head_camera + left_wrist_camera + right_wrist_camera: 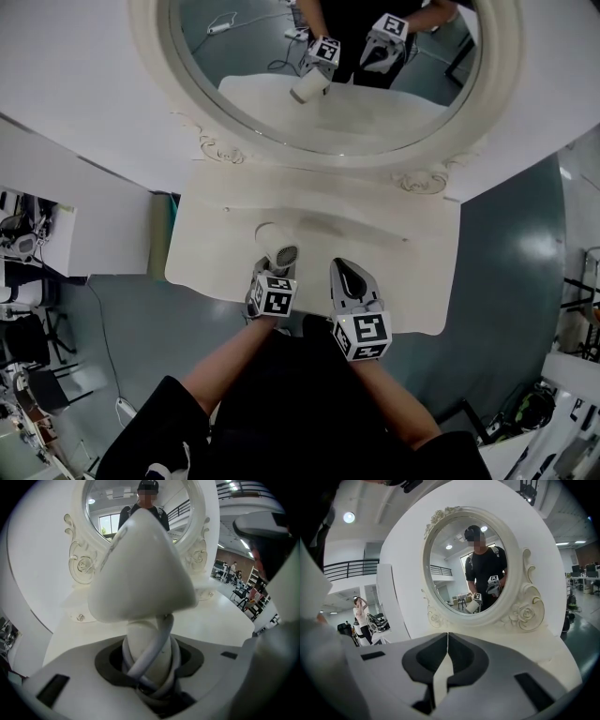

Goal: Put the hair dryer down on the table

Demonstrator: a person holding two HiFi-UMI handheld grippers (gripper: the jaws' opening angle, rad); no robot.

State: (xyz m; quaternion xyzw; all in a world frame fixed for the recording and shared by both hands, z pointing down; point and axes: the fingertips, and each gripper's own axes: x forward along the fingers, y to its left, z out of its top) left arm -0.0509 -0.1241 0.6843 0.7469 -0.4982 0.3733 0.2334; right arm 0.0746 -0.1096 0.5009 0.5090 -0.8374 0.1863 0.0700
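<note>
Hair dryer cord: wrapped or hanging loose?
Wrapped. The pale grey cord crosses in loops around the handle of the white plastic hair dryer, right where the left gripper clamps it.

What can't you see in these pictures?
- Whether the hair dryer touches the table: head view, the left gripper and the dryer's body cover the underside.
- The cord's plug: left gripper view, loops vanish behind the handle.
</note>
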